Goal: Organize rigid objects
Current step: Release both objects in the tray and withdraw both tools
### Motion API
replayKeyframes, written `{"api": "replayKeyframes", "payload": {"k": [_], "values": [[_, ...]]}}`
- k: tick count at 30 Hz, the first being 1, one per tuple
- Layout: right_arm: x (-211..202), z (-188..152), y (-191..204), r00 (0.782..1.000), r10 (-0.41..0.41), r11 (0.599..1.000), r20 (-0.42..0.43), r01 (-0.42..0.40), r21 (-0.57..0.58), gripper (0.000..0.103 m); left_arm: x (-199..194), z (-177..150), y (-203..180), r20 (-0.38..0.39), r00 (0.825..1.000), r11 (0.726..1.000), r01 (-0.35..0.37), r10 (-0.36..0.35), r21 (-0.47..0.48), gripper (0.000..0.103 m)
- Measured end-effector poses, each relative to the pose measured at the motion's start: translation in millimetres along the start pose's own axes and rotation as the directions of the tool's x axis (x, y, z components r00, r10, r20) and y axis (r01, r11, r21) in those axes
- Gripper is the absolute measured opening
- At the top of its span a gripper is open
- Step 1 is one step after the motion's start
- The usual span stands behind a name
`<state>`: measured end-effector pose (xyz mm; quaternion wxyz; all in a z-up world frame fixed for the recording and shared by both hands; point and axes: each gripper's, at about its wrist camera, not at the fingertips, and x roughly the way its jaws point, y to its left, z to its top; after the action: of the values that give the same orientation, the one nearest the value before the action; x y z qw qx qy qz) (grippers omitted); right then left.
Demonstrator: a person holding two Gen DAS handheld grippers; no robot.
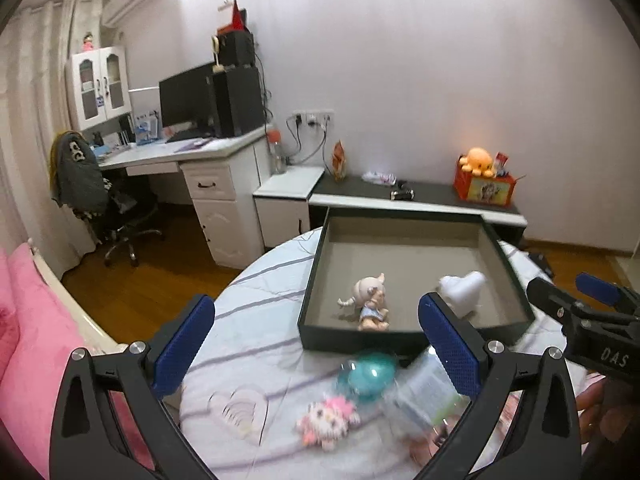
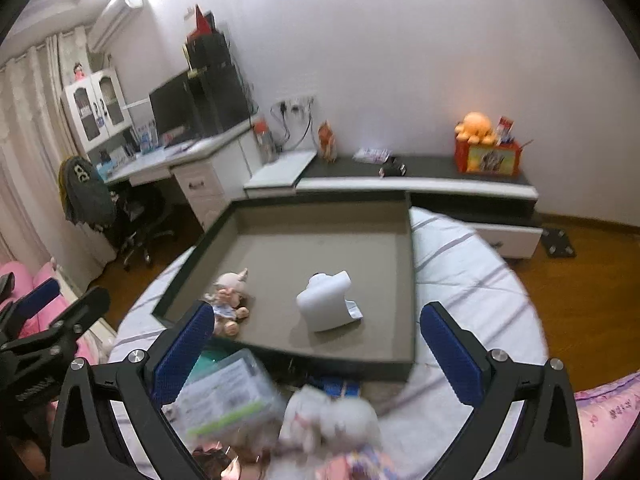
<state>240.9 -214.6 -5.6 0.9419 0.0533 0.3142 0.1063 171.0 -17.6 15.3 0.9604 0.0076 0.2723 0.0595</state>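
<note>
With both my left claw (image 1: 316,344) and right claw (image 2: 316,350) wide and empty, figurine (image 1: 370,302) already in the tray (image 1: 316,280), I judged the teal ball (image 1: 370,376) needed grasping next

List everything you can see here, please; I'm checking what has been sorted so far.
tray: one, dark rim, grey floor, on the round table
doll figurine: one, pale, blue dress, in the tray, left part
white object: one, in the tray, right of the figurine
teal ball: one, on the striped cloth before the tray
pink-white plush: one, on the cloth, nearest
clear packet: one, blurred, beside the ball
orange plush: one, on a red box, low bench
desk: one, white, far left, holds a monitor
left tool: open, empty
right tool: open, empty
</note>
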Motion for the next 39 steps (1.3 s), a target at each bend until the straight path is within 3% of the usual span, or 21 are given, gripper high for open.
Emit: {"api": "replayKeyframes", "payload": {"k": [5, 12, 18, 25, 29, 39], "values": [[-66, -13, 10, 0.993, -0.073, 0.997, 0.096, 0.073, -0.005, 0.103, -58, -14, 10, 0.044, 0.999, 1.000, -0.002, 0.002, -0.011, 0.103], [-146, -58, 39, 0.958, -0.222, 0.975, 0.182, 0.222, 0.020, 0.103, -109, -36, 27, 0.078, 0.991, 0.994, 0.109, -0.110, 0.020, 0.103], [-173, -83, 67, 0.929, -0.325, 0.946, 0.179, 0.324, 0.036, 0.103, -129, -47, 35, 0.081, 0.974, 0.976, 0.206, -0.211, 0.063, 0.103], [-184, -85, 84, 0.911, -0.364, 0.931, 0.195, 0.364, 0.033, 0.103, -127, -46, 42, 0.083, 0.967, 0.971, 0.236, -0.239, 0.041, 0.103], [-186, -87, 86, 0.914, -0.357, 0.932, 0.194, 0.363, 0.009, 0.103, -123, -51, 46, 0.069, 0.970, 0.973, 0.232, -0.232, 0.001, 0.103], [-170, -84, 64, 0.946, -0.279, 0.957, 0.163, 0.287, -0.027, 0.103, -108, -69, 36, 0.031, 0.988, 0.988, 0.151, -0.150, -0.017, 0.103]]}}
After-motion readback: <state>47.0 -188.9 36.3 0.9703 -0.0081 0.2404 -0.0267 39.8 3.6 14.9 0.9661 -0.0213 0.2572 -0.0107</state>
